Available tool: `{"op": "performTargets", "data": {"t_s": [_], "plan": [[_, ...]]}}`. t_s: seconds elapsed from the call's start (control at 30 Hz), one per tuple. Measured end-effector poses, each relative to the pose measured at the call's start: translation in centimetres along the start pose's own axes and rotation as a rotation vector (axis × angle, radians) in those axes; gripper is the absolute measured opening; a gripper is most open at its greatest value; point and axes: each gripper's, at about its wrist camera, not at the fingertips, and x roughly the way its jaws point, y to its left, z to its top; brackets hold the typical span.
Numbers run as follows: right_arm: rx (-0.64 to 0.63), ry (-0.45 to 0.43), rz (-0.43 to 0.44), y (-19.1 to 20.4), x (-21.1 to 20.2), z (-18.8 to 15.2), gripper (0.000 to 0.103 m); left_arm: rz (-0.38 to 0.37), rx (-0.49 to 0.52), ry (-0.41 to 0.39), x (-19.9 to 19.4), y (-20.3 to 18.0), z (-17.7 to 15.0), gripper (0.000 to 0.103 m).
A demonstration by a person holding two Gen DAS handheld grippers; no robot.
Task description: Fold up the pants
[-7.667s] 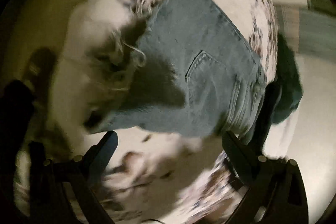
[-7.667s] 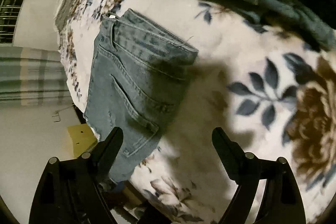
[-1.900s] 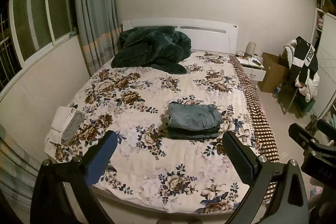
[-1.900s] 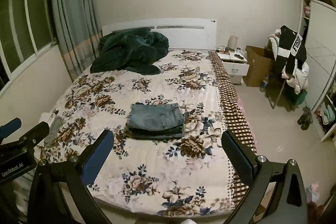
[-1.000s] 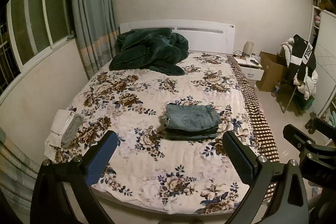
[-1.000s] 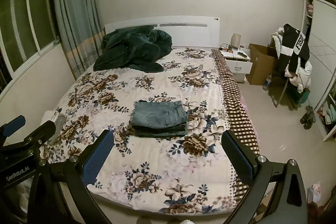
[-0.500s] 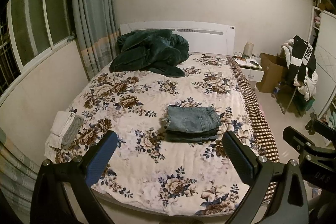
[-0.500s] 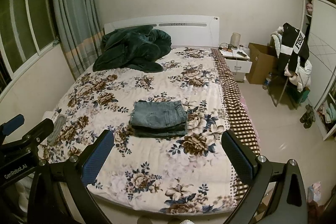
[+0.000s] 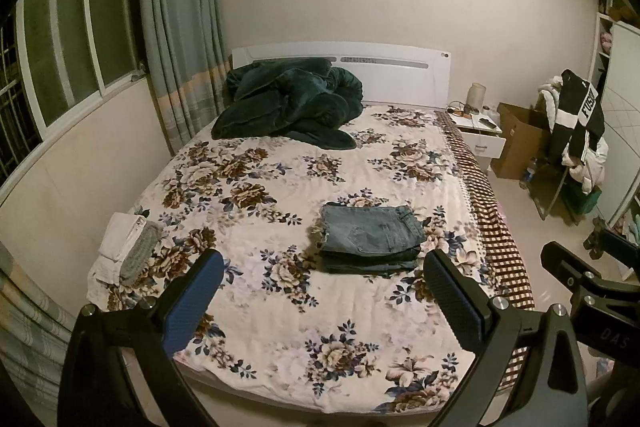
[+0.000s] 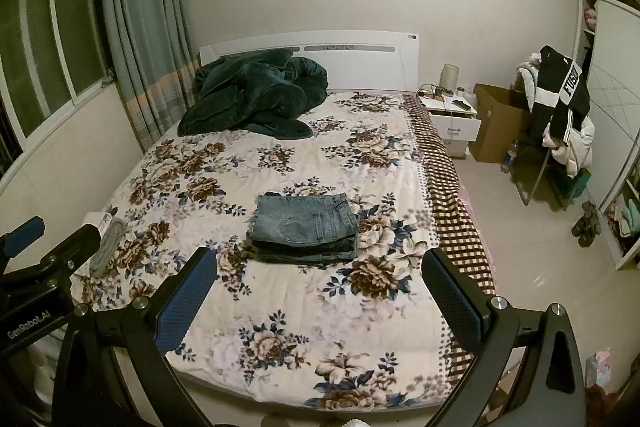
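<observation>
**Folded jeans lie on the bed, both grippers held back with jaws wide**

The bed (image 9: 248,299), covered in a floral spread, fills the space ahead of both sets of jaws, its white headboard (image 9: 400,75) at the far end. A dark green blanket (image 9: 288,107) is heaped at the far left of the spread, just in front of the headboard and well beyond the jaws.

The folded jeans (image 9: 370,241) sit in a neat stack on the spread, a back pocket facing up. In the left wrist view they lie just beyond the jaws, nearer the right-hand finger; in the right wrist view (image 10: 306,229) they lie beyond the gap, nearer the left-hand finger.

The left gripper (image 9: 320,285) has its jaws spread wide and holds nothing; nothing touches its pads. The right gripper (image 10: 320,285) is the same, jaws wide and clear of the fabric.

A small pile of white and grey folded cloth (image 9: 128,247) rests at the bed's left edge, outside the left gripper's left-hand finger. A white nightstand (image 10: 454,119) stands to the right of the headboard.
</observation>
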Motion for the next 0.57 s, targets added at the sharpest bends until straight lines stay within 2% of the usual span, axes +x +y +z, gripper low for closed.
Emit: {"op": "performTargets", "data": {"t_s": [0.57], "plan": [[-0.002, -0.001, 0.0, -0.01, 0.07, -0.01, 0.103, 0.004, -0.002, -0.006, -0.08, -0.08, -0.07, 0.102]]}}
